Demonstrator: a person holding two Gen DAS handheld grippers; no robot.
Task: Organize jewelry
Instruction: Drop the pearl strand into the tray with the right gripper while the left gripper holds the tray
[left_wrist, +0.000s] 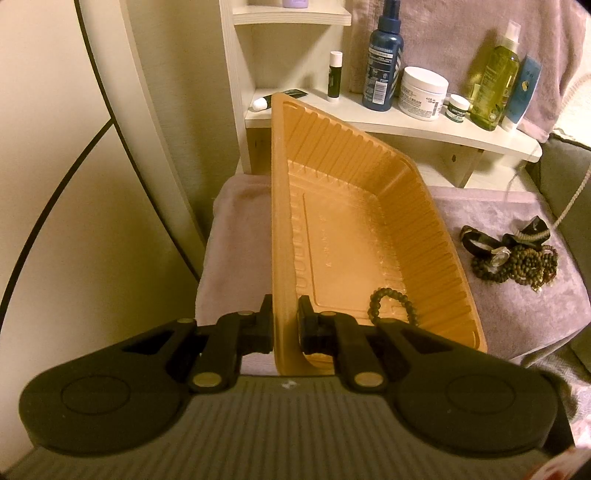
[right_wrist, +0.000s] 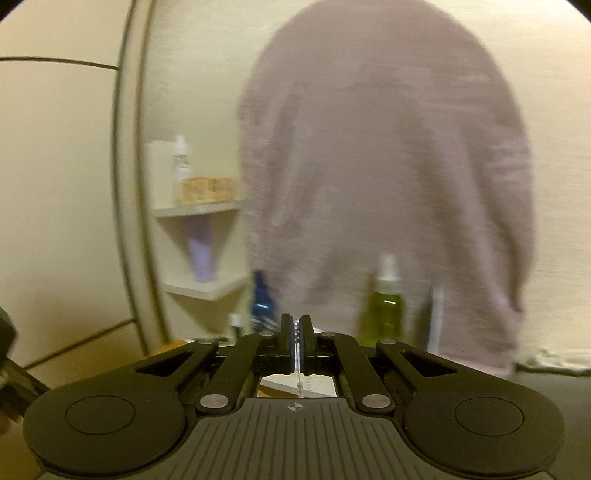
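Note:
My left gripper (left_wrist: 285, 325) is shut on the near rim of an orange plastic tray (left_wrist: 351, 236) and holds it tilted, one long side raised. A dark beaded bracelet (left_wrist: 393, 306) lies in the tray's near corner. A pile of jewelry (left_wrist: 513, 258) with beaded bracelets, a watch and black bands lies on the pink towel to the right of the tray. My right gripper (right_wrist: 296, 332) is shut on a thin strand with small clear beads (right_wrist: 297, 384) that hangs down between the fingers. The right wrist view is blurred.
A white corner shelf (left_wrist: 406, 122) behind the tray holds a blue spray bottle (left_wrist: 382, 62), a white cream jar (left_wrist: 423, 94), a green oil bottle (left_wrist: 495, 81) and small tubes. A pink towel (left_wrist: 517, 306) covers the surface. A grey cushion (left_wrist: 569, 177) lies at right.

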